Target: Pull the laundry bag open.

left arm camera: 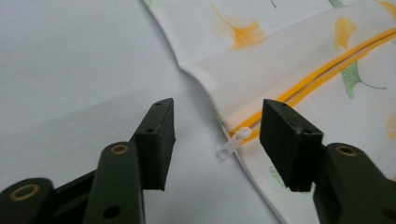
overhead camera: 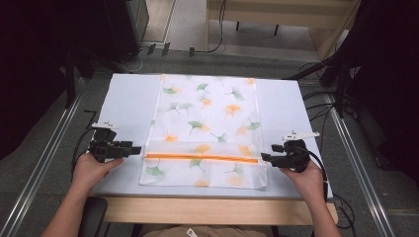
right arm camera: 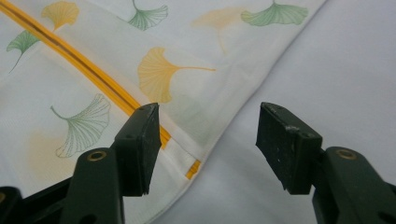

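A white fabric bag [overhead camera: 205, 128] printed with green and orange ginkgo leaves lies flat on the table, an orange zipper [overhead camera: 200, 157] running across its near part. My left gripper [overhead camera: 137, 149] is open at the bag's left edge; in the left gripper view the white zipper pull [left arm camera: 232, 145] lies between the jaws, untouched. My right gripper [overhead camera: 264, 157] is open at the bag's right edge, where the zipper's orange end [right arm camera: 192, 169] sits between the jaws. The left gripper [left arm camera: 215, 128] and the right gripper [right arm camera: 205, 135] each hold nothing.
The bag rests on a pale blue-white tabletop [overhead camera: 123, 103] with a wooden front edge [overhead camera: 212, 210]. Cables [overhead camera: 316, 98] and dark equipment stand on the floor to the right. Metal rails [overhead camera: 49, 148] run along both sides of the table.
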Tool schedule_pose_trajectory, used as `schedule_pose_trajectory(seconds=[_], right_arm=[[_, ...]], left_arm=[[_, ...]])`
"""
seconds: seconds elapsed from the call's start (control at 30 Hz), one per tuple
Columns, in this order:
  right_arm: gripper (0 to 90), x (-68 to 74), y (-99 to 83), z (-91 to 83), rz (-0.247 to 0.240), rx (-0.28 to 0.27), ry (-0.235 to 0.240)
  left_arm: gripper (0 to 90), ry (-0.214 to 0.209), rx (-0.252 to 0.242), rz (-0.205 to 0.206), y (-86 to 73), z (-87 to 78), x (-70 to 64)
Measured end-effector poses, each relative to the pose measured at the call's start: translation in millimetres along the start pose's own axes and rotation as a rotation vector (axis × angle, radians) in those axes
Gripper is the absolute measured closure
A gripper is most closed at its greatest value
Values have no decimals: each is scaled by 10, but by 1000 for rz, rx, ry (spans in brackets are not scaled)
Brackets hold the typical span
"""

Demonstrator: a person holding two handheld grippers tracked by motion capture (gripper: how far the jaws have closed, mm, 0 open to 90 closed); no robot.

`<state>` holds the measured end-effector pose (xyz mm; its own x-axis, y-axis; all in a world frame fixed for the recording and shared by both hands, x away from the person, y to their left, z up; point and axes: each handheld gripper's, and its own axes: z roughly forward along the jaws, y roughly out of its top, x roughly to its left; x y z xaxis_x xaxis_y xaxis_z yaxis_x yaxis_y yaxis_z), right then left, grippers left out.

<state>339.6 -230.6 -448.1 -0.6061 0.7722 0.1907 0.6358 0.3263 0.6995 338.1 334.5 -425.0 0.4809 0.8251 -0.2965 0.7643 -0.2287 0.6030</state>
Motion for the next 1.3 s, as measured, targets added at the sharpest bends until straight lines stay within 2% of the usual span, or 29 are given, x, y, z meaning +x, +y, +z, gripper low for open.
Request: schedule_pose_trajectory(seconds=[0.1,0.27,0.6,0.87,1.3], right_arm=[[390,-53,-22,-40,12,-10,-15],[375,-135,-56,-82,24,-27,-42],[347,-304,-131,-126,55,-40,-86],[340,-337,-146,-103,55,-42,-132],[340,-326,-145,-42,48,-18,-122]], left_arm=[[413,12,-12,-2,1,-11,32],[398,29,-20,-4,-3,-14,56],[338,76,-61,19,2,-6,184],[331,116,-62,-15,0,8,244],[331,116,-47,-4,5,27,228]])
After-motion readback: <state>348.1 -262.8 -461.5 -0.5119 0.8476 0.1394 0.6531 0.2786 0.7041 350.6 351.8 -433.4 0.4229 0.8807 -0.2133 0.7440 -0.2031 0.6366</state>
